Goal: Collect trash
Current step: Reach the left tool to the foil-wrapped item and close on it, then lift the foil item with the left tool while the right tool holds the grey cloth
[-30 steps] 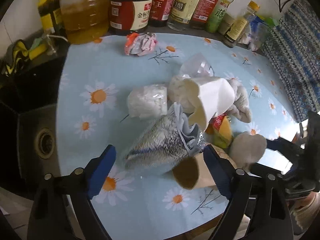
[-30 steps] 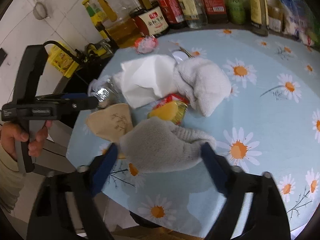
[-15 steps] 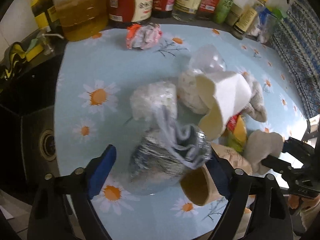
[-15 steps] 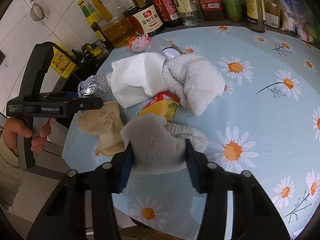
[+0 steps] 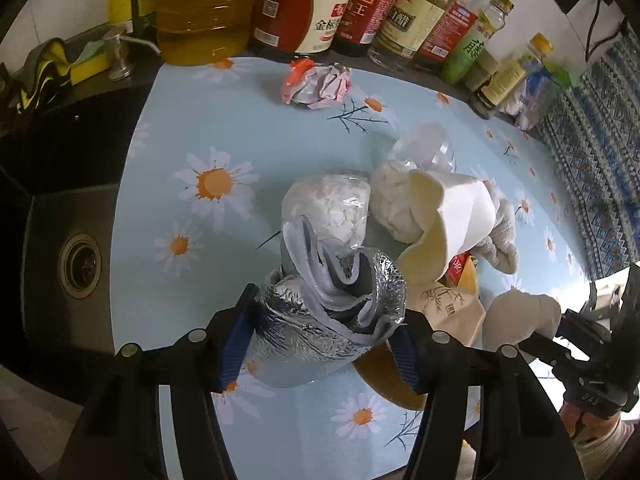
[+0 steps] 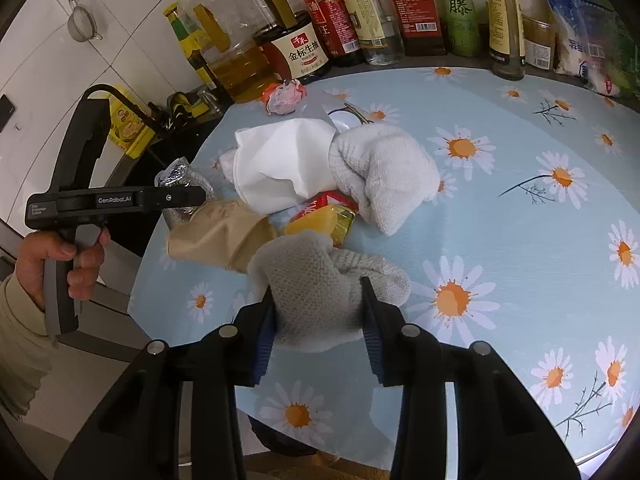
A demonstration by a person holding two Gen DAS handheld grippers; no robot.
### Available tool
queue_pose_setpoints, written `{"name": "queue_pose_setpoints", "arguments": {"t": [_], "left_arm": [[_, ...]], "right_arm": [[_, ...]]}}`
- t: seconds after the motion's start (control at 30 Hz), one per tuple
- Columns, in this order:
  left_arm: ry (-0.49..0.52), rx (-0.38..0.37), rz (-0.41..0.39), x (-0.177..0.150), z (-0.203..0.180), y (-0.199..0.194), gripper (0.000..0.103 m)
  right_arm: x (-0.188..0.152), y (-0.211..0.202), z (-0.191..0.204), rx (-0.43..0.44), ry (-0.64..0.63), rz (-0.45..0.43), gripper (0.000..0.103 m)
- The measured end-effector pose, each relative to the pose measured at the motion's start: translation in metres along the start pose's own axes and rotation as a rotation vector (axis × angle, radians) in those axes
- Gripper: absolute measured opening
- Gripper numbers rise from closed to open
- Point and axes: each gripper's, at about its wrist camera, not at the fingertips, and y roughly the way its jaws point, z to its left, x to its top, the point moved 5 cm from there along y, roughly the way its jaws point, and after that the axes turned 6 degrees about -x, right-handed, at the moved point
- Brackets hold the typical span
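My left gripper (image 5: 320, 344) has a crumpled silver foil bag (image 5: 328, 320) between its blue pads. The jaws are closing and both pads press into the foil, near the table's front edge. My right gripper (image 6: 320, 324) is closing on a grey knitted cloth (image 6: 316, 280), and its pads squeeze the cloth's near end. Beyond them lies a heap: a crushed white paper cup (image 5: 452, 220), a clear bag of white bits (image 5: 328, 208), a brown paper cup (image 6: 220, 236), a yellow and red packet (image 6: 324, 216) and a white knitted cloth (image 6: 380, 172). A crumpled pink wrapper (image 5: 316, 84) sits alone further back.
Sauce and oil bottles (image 5: 304, 12) line the back of the daisy-print table (image 6: 520, 240). A dark sink (image 5: 76, 264) lies left of the table. A person's hand (image 6: 76, 256) grips the left gripper's handle at the table's left edge.
Both grippers have narrowed from wide open onto their things. The foil bag has been tipped up from lying flat and crumpled between the left pads. The grey cloth is now pinched.
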Motion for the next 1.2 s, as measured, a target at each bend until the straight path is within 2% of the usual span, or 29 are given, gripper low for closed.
{"name": "queue_pose_setpoints", "arguments": {"t": [0.37, 0.57, 0.83, 1.2], "left_arm": [[-0.014, -0.001, -0.078, 0.002, -0.002, -0.030, 0.058], [-0.018, -0.009, -0.119, -0.009, -0.004, -0.056, 0.058], [-0.029, -0.033, -0.175, -0.038, -0.002, -0.089, 0.058], [-0.018, -0.074, -0.197, -0.089, -0.002, -0.115, 0.058]], "right_arm": [[0.000, -0.012, 0.005, -0.007, -0.002, -0.022, 0.040], [-0.003, -0.027, 0.017, -0.012, -0.018, -0.050, 0.040], [-0.017, -0.051, 0.040, -0.018, -0.027, -0.087, 0.040], [-0.053, -0.075, 0.087, -0.008, -0.036, -0.116, 0.040]]}}
